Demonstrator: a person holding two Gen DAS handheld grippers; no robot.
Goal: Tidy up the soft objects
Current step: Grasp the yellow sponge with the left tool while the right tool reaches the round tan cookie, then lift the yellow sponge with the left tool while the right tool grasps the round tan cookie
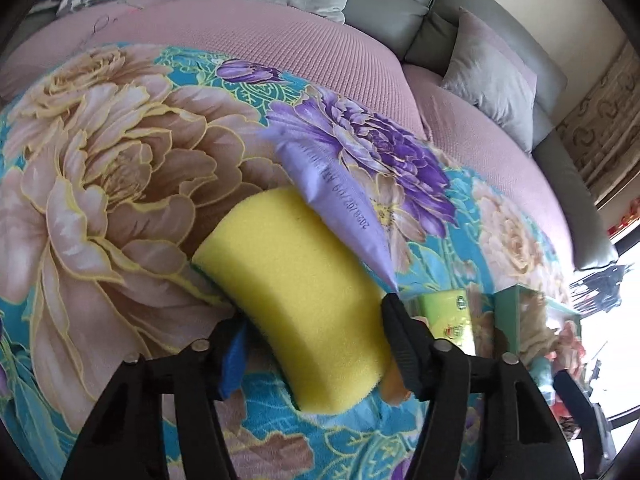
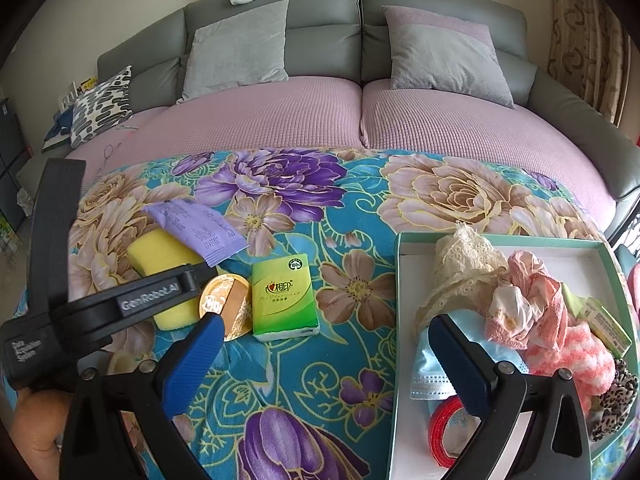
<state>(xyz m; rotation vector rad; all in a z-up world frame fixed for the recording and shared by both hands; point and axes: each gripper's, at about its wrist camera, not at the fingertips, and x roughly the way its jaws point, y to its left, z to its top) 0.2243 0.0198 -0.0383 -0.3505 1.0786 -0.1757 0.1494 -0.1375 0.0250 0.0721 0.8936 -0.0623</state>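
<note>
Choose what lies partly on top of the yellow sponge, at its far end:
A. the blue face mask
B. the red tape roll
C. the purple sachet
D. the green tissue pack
C: in the left wrist view the purple sachet overlaps the far end of the yellow sponge, which sits between the fingers of the left gripper.

"GenRobot.AI" on the left gripper (image 2: 192, 280); "100%" on tissue pack (image 2: 284, 296).

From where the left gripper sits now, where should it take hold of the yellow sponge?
Grip the yellow sponge across its narrow waist, from the near end, where the left gripper straddles it. The purple packet overlaps its far end.
</note>
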